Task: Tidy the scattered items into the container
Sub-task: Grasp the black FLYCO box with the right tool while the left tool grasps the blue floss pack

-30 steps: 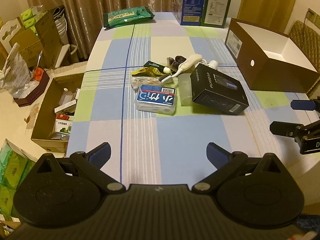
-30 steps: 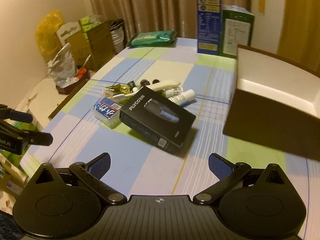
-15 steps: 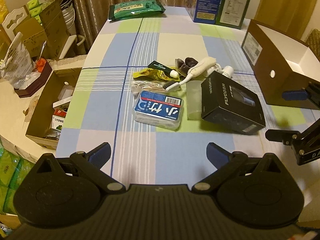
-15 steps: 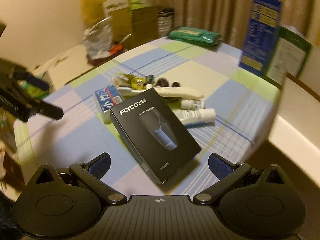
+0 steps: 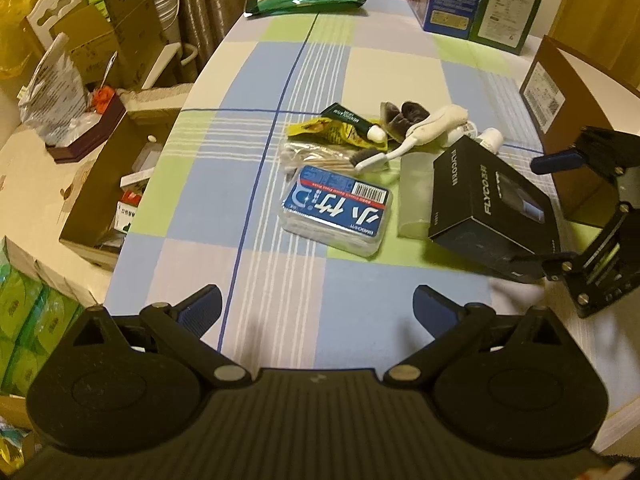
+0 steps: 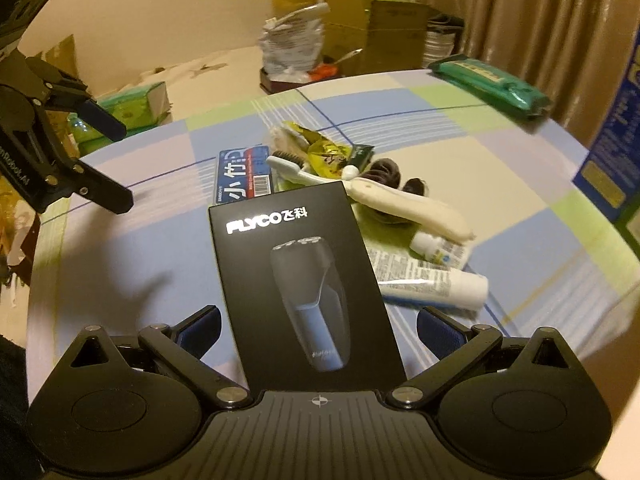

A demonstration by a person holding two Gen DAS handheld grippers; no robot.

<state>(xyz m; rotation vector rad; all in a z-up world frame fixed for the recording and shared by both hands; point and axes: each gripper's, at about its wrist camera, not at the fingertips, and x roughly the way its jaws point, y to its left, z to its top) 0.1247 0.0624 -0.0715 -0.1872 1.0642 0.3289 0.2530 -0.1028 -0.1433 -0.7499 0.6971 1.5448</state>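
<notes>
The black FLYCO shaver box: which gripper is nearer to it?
Right. The right gripper straddles the FLYCO shaver box, fingers open at its sides. The left gripper hovers open, off to its left.

Both claws, left (image 5: 316, 304) and right (image 6: 319, 326), seemingly gape wide.

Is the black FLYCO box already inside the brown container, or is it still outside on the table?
Outside. The black FLYCO box lies flat on the checked tablecloth, between the open right gripper's fingers.

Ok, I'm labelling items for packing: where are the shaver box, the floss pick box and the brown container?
shaver box (image 6: 304, 280): right wrist view, middle of its black top face.
floss pick box (image 5: 336, 210): left wrist view, middle of its blue label.
brown container (image 5: 548, 80): left wrist view, its near side wall.
</notes>
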